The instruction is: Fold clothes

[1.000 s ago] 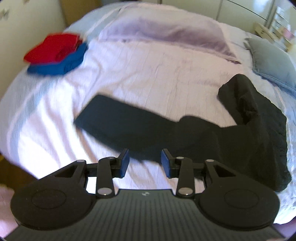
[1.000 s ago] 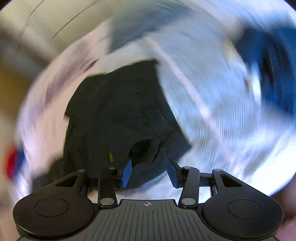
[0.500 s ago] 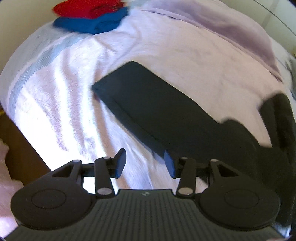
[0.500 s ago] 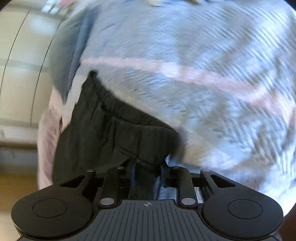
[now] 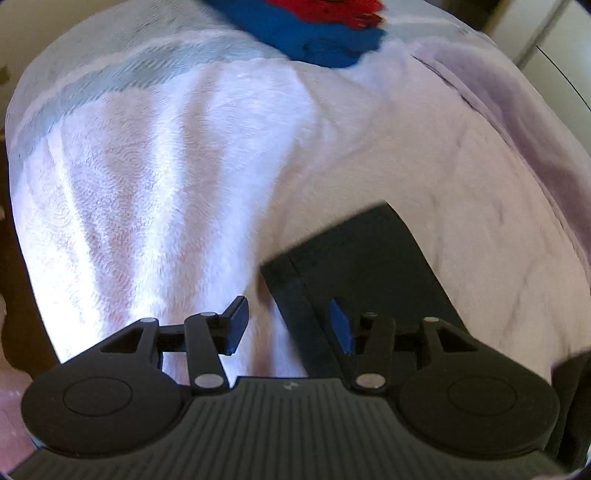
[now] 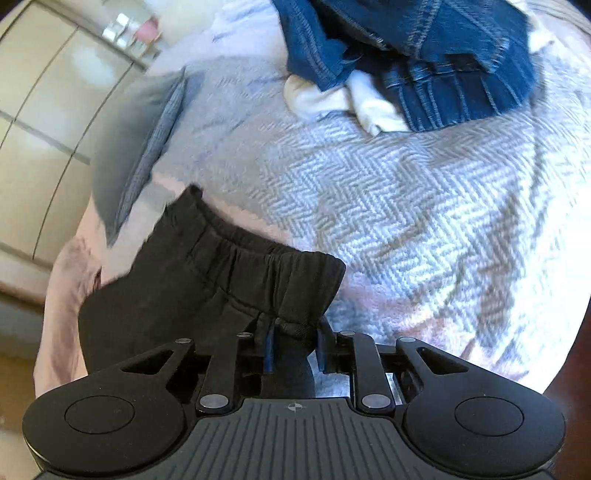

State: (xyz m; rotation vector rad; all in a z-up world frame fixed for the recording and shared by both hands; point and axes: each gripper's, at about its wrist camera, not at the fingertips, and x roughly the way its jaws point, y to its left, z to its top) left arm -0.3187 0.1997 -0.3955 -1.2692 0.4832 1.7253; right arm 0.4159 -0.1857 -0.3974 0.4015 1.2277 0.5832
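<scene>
Black trousers lie on the bed. Their folded leg end (image 5: 362,258) reaches up between the fingers of my left gripper (image 5: 287,314), whose jaws are opening and stand apart from the cloth; the hem's edge runs beside the right pad. The elastic waistband (image 6: 258,266) shows in the right wrist view. My right gripper (image 6: 295,332) pinches a bunched fold of that waistband between its blue pads, and its jaws are easing open slightly with the cloth still between them.
A red garment (image 5: 332,11) on a blue one (image 5: 314,40) lies at the far edge of the white bedcover (image 5: 166,166). A lilac blanket (image 5: 517,110) lies to the right. Denim jeans (image 6: 424,55), white cloth (image 6: 343,99), a grey pillow (image 6: 140,140) and wardrobe doors (image 6: 44,110) surround the trousers.
The left gripper dropped toward the trouser leg end, rolled, and its jaws widened. The right gripper went from open above the trousers to closed on the waistband.
</scene>
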